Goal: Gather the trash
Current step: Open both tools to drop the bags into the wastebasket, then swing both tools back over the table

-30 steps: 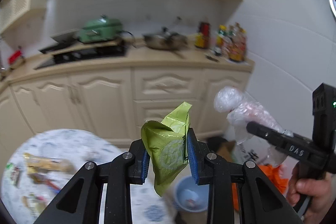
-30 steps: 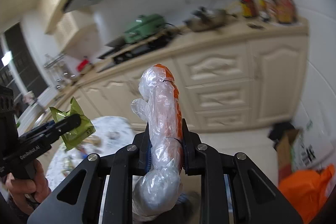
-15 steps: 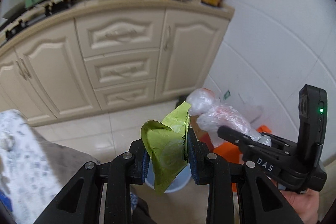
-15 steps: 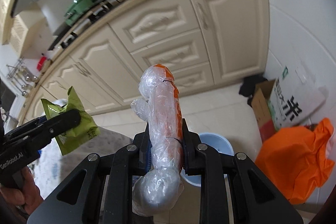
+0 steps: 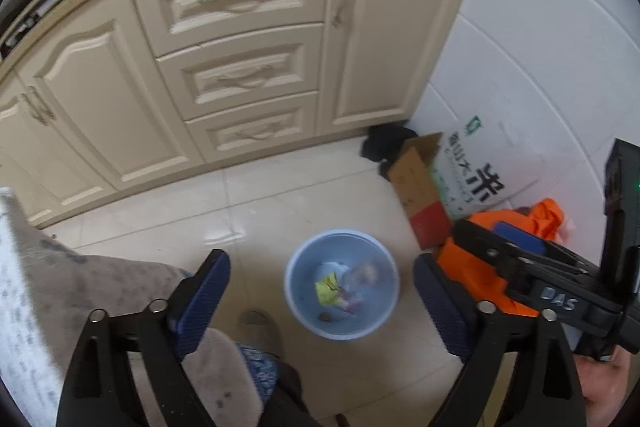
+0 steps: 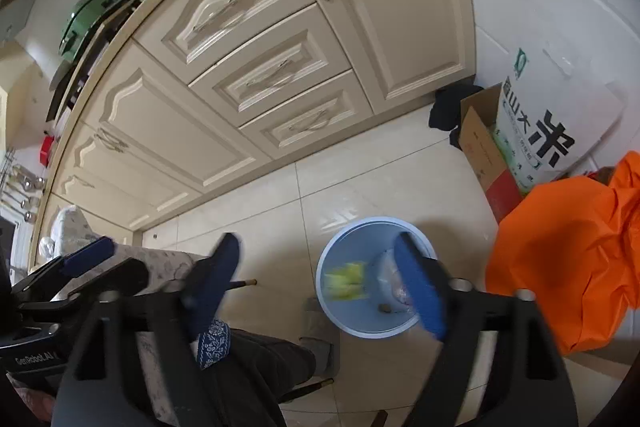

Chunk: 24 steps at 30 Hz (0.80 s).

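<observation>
A light blue trash bin (image 5: 298, 291) stands on the tiled floor below both grippers; it also shows in the right wrist view (image 6: 332, 259). Inside lie the green wrapper (image 5: 327, 287) (image 6: 345, 281) and the clear plastic bag (image 5: 362, 273) (image 6: 394, 281). My left gripper (image 5: 322, 307) is open and empty above the bin. My right gripper (image 6: 320, 287) is open and empty above the bin too; it also shows at the right of the left wrist view (image 5: 516, 247).
Cream cabinets (image 5: 248, 67) run along the back. A cardboard box (image 5: 420, 187), a white rice sack (image 5: 480, 167) and an orange bag (image 6: 572, 259) sit at the right wall. The cloth-covered table edge (image 5: 24, 287) is at the left. A foot (image 5: 260, 327) is beside the bin.
Both grippers opened and tilted down over the bin. The green wrapper and the plastic bag dropped out of the jaws into the bin.
</observation>
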Tool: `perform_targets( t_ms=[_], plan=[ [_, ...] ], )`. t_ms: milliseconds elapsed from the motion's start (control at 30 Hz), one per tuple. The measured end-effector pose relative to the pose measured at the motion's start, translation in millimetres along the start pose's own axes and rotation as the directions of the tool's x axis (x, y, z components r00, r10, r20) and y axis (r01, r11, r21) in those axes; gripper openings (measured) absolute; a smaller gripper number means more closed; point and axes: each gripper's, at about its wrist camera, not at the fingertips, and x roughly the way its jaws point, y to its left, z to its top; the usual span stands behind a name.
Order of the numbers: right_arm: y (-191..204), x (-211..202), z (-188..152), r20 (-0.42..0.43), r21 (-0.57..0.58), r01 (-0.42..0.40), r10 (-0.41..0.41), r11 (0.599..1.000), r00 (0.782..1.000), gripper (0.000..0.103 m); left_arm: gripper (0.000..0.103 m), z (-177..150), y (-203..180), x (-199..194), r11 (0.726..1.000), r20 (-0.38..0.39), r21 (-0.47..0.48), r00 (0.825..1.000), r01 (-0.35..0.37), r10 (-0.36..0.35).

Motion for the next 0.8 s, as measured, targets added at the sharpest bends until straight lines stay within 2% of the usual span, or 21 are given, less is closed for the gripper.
perform_targets(
  t_ms=[33, 100, 233, 433, 600, 800],
  plan=[
    [0.9, -2.9, -1.2, 0.003, 0.005, 0.0, 0.0, 1.0, 1.0, 0.093, 0.091, 2.9, 1.2, -2.7, 1.0, 0.012, -0.003, 1.0, -0.009, 0.009],
    [4.5, -7.5, -1.7, 0.013, 0.005, 0.004, -0.004, 1.0, 1.0, 0.103, 0.092, -18.4, -1.9, -25.2, 1.0, 0.03, -0.012, 0.999, -0.02, 0.02],
    [20.7, -21.8, -3.3, 0.035, -0.016, 0.022, -0.022, 1.0, 0.999, 0.103, 0.095, -56.3, 3.7, -79.1, 0.999, 0.085, -0.031, 0.995, -0.041, 0.043],
    [59.0, -53.8, -2.9, 0.089, -0.066, 0.0, 0.005, 0.998, 0.996, 0.103, 0.097, -88.0, 20.9, -149.5, 0.996, 0.184, -0.068, 0.98, -0.056, 0.068],
    [103.7, -86.6, -3.1, 0.147, -0.137, -0.028, 0.048, 0.99, 0.988, 0.103, 0.101, -119.9, 41.3, -214.0, 0.991, 0.273, -0.118, 0.958, -0.059, 0.089],
    [168.6, -118.6, -8.8, 0.194, -0.25, -0.066, 0.116, 0.966, 0.974, 0.103, 0.102, -167.5, 71.9, -279.6, 0.979, 0.36, -0.186, 0.922, -0.078, 0.142]
  ],
)
